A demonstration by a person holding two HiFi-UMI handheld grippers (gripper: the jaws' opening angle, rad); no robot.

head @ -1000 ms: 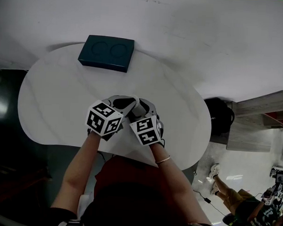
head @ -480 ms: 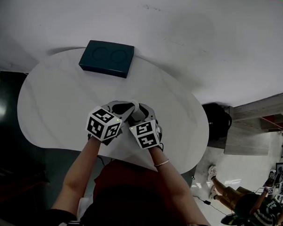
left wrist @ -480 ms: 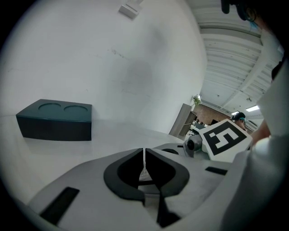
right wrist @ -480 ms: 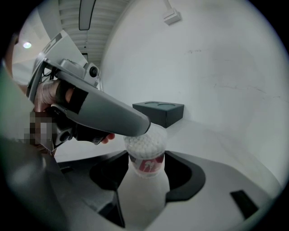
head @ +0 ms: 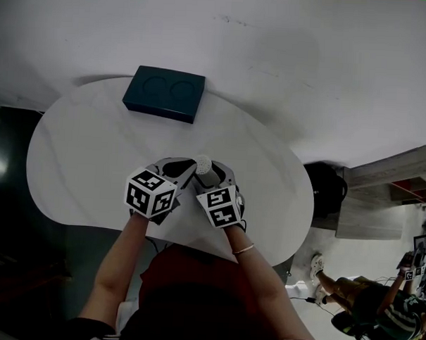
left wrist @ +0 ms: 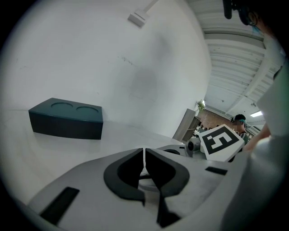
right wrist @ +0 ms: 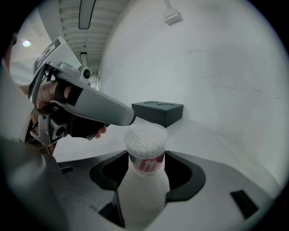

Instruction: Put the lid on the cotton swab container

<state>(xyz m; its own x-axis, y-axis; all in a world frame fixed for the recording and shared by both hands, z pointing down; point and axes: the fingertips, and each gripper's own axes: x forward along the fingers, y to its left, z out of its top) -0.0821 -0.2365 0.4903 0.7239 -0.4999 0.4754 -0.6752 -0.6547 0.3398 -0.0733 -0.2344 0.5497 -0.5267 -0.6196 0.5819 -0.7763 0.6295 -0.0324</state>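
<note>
The cotton swab container (right wrist: 145, 144) is a clear tub packed with white swabs and carries a red label. My right gripper (right wrist: 145, 164) is shut on it and holds it upright near the front of the white table (head: 94, 146). A clear cover seems to sit on its top, but I cannot be sure. In the head view the container (head: 203, 162) shows as a pale round top above the right gripper (head: 211, 174). My left gripper (left wrist: 143, 155) is shut with nothing seen between its tips. Its tip (right wrist: 128, 119) lies right beside the container's upper left rim.
A dark teal box (head: 164, 93) with two round hollows stands at the table's far edge. A black bag (head: 327, 185) and a wooden shelf (head: 392, 188) are on the floor to the right. A person (head: 376, 314) is at the lower right.
The left gripper has drawn back to the left, off the container, whose pale top now shows between the two grippers. Both hands have shifted slightly toward the table's front edge.
</note>
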